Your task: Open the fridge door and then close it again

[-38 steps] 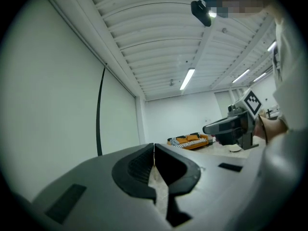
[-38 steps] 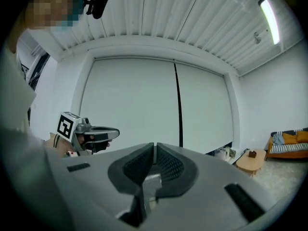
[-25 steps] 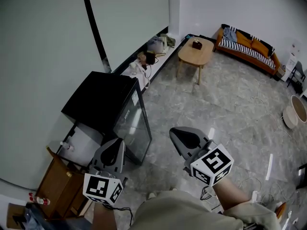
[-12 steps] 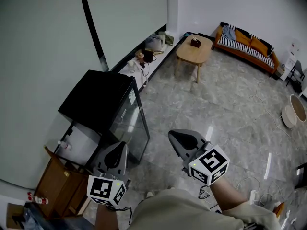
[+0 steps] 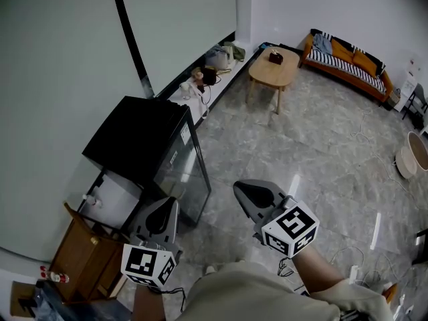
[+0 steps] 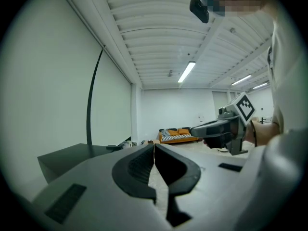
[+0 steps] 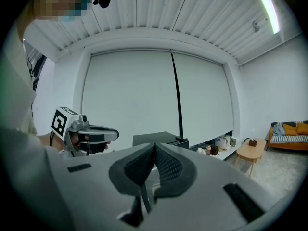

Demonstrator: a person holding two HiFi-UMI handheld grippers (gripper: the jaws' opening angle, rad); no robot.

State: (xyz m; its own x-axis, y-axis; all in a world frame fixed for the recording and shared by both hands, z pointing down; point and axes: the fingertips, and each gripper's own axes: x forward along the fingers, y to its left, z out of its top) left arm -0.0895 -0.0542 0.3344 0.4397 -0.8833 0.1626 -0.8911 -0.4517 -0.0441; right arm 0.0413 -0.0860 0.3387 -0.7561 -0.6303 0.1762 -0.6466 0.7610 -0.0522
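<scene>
A small black fridge [image 5: 140,142] stands against the left wall, its glass door [image 5: 184,172] shut and facing the room. My left gripper [image 5: 168,201] hovers just off the door's near corner, jaws shut and empty. My right gripper [image 5: 238,186] floats further right over the floor, also shut on nothing. In the left gripper view the shut left gripper [image 6: 154,146] points along the room, with the fridge top [image 6: 67,155] at left and the right gripper [image 6: 219,129] at right. The right gripper view has the shut right gripper [image 7: 155,146] facing the fridge [image 7: 159,138] and the left gripper [image 7: 89,134].
A wooden cabinet [image 5: 80,253] and a white box [image 5: 114,199] stand next to the fridge. Clutter [image 5: 200,79] lines the wall beyond it. A round-cornered wooden table [image 5: 274,72] and an orange sofa [image 5: 348,62] stand far off. Cables [image 5: 348,259] lie on the marble floor near the right.
The left gripper has sunk slightly beside the fridge. The right gripper has stayed where it was, and both remain shut.
</scene>
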